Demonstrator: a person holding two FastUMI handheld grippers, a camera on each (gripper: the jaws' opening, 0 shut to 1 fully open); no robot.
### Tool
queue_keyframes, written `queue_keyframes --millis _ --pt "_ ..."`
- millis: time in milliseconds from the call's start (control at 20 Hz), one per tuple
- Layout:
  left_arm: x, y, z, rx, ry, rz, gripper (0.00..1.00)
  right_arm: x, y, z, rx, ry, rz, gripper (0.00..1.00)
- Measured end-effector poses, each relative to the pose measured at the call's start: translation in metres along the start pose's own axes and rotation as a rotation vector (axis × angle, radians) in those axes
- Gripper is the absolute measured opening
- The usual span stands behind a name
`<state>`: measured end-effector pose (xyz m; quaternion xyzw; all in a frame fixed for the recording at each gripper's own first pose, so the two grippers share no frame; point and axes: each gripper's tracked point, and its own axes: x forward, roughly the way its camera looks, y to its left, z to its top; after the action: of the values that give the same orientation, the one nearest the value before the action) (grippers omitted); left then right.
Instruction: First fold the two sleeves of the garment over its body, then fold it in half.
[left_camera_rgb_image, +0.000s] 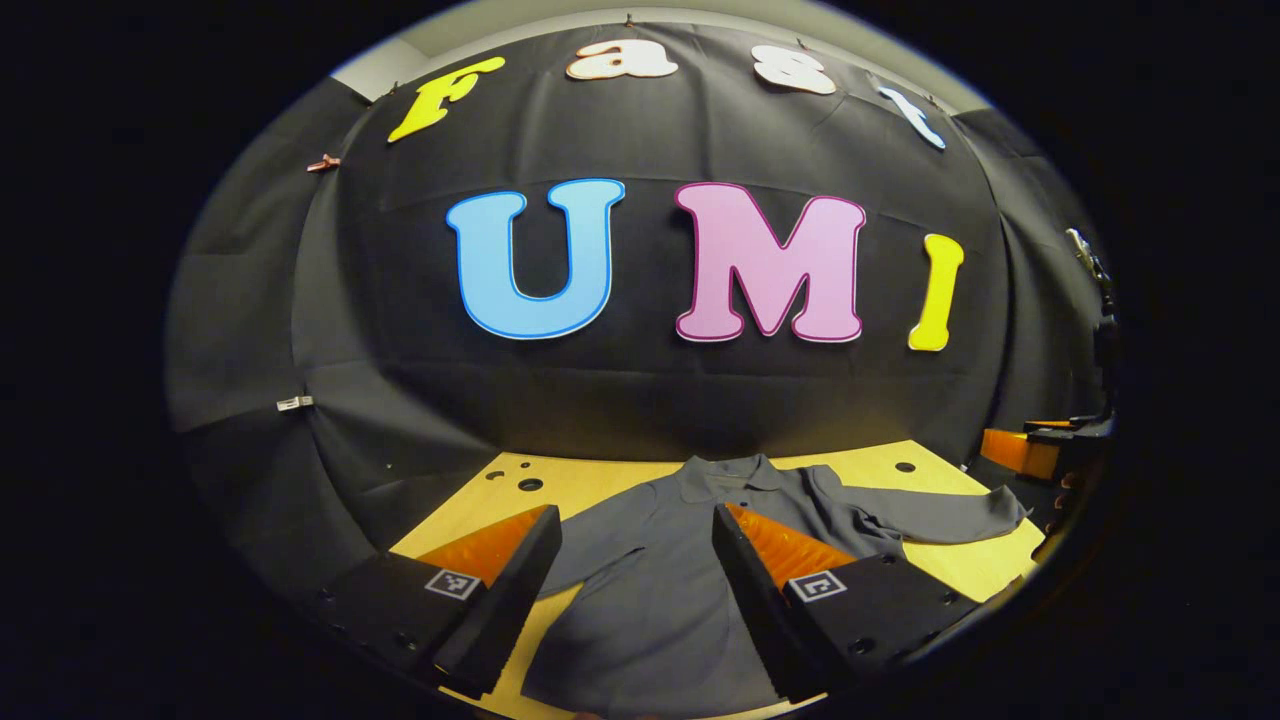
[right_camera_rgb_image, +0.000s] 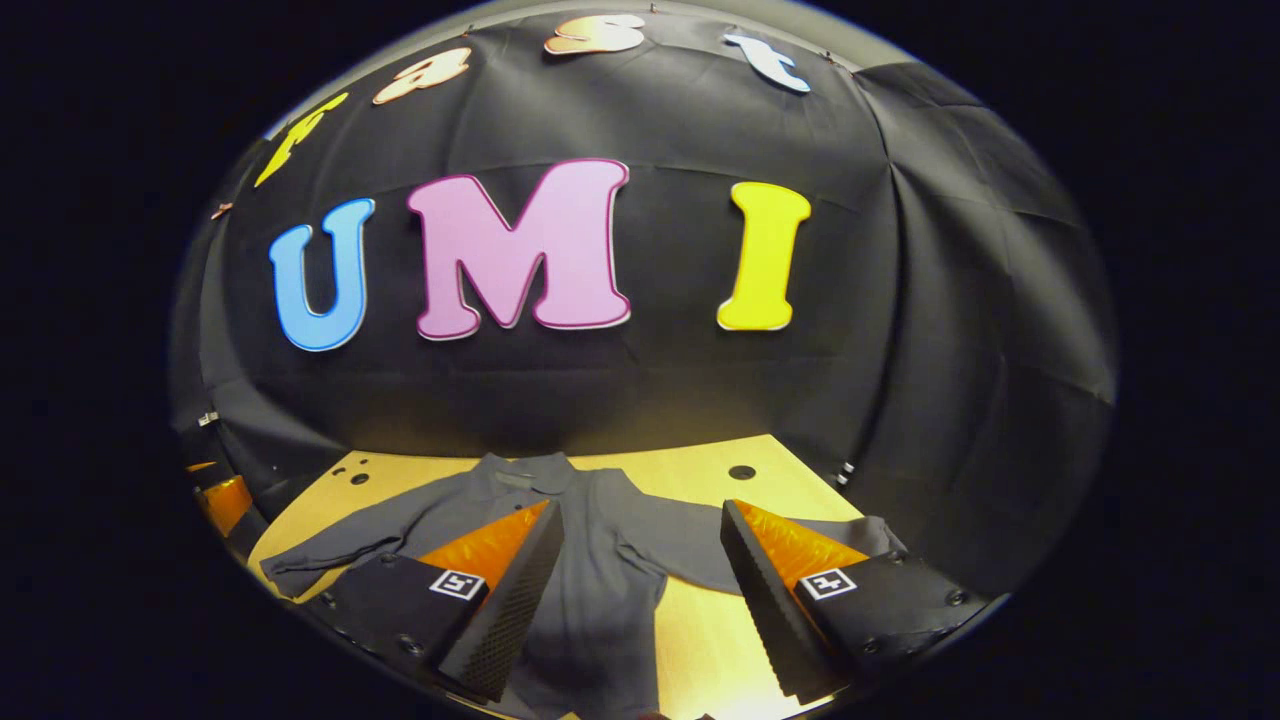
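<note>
Both the left tongs and right tongs hover wide open above the grey polo shirt lying flat, sleeves spread, on the wooden desk.

text: none legible — gripper fingers: square markers, perhaps coded

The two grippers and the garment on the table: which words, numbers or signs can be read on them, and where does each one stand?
No readable words or numbers.
Left gripper: a square black-and-white marker on each finger, a code pattern, not text.
Right gripper: the same kind of marker on each finger, not text.
Garment: plain grey, no print visible.
</note>
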<state>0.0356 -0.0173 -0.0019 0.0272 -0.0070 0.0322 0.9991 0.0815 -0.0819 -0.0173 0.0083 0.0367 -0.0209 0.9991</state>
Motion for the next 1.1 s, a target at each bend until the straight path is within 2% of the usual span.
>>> queue_keyframes --millis 450,650,900,1100 --pt "0.010 -0.004 -0.019 -0.022 0.066 0.012 0.95 0.045 -0.097 -0.031 0.037 0.110 -0.191 0.98" --pt "0.018 0.000 -0.026 -0.023 0.099 0.027 0.95 0.067 -0.131 -0.059 0.048 0.195 -0.231 0.98" --pt "0.024 0.000 -0.036 -0.005 0.138 0.033 0.95 0.087 -0.192 -0.091 0.109 0.291 -0.363 0.98" --pt "0.027 -0.001 -0.042 0.022 0.171 0.030 0.95 0.098 -0.237 -0.117 0.141 0.358 -0.432 0.98"
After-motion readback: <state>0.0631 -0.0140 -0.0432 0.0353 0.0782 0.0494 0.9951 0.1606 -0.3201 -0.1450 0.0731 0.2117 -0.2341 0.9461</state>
